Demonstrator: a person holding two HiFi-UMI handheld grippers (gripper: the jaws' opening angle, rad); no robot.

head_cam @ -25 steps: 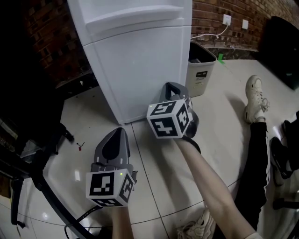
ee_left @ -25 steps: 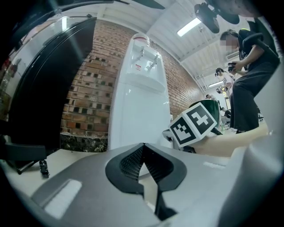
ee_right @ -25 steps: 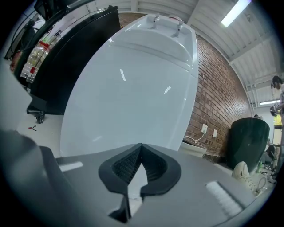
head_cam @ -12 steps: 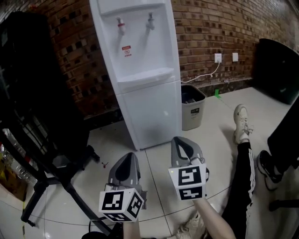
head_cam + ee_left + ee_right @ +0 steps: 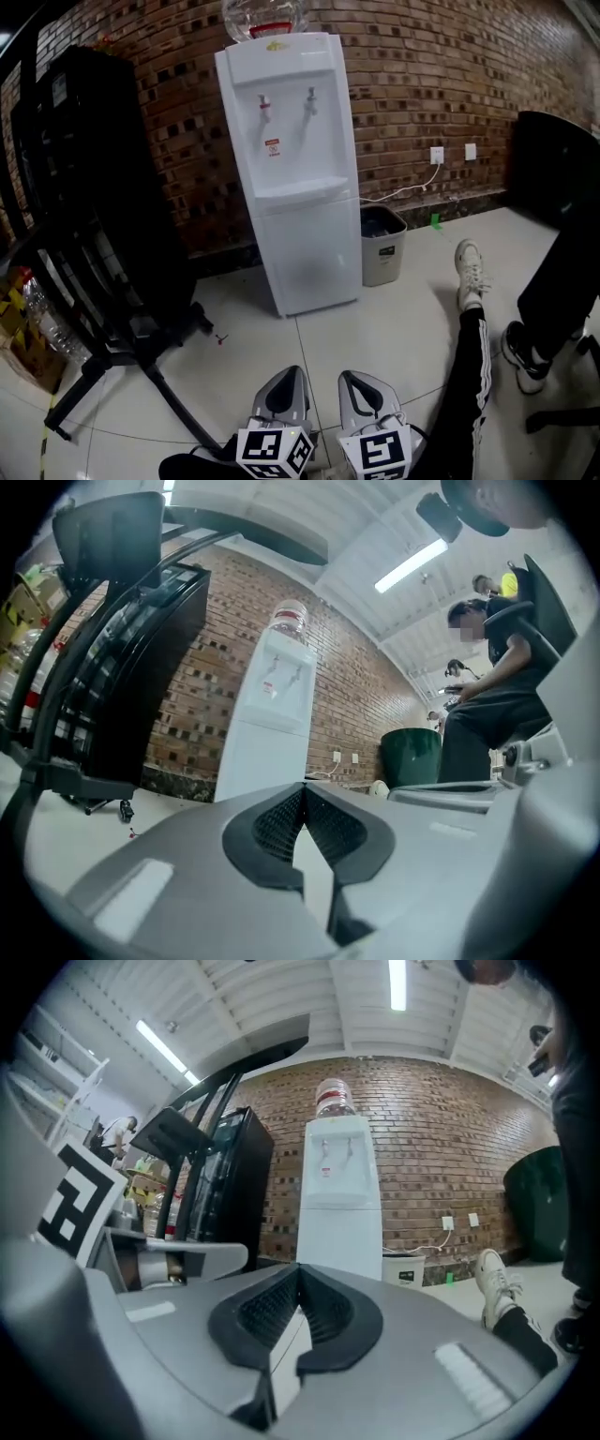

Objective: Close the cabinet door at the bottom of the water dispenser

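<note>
Beside water dispenser (image 5: 302, 187): trash bin (image 5: 382, 246), black chair (image 5: 131, 330) | left gripper (image 5: 293, 372), right gripper (image 5: 349, 377): fingers (image 5: 267, 1312) clenched, empty

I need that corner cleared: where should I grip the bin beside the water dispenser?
Probably the front edge of its top rim, coming from above. The bin looks open-topped, the water dispenser stands close on its left, and the brick wall is behind it.

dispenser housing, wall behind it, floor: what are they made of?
Water dispenser: probably white moulded plastic or painted sheet; smooth, soft sheen, rounded edges.
Wall: exposed red-brown brick, matte, mortar lines visible.
Floor: pale glossy tile, going by the grout lines and reflections.
</note>
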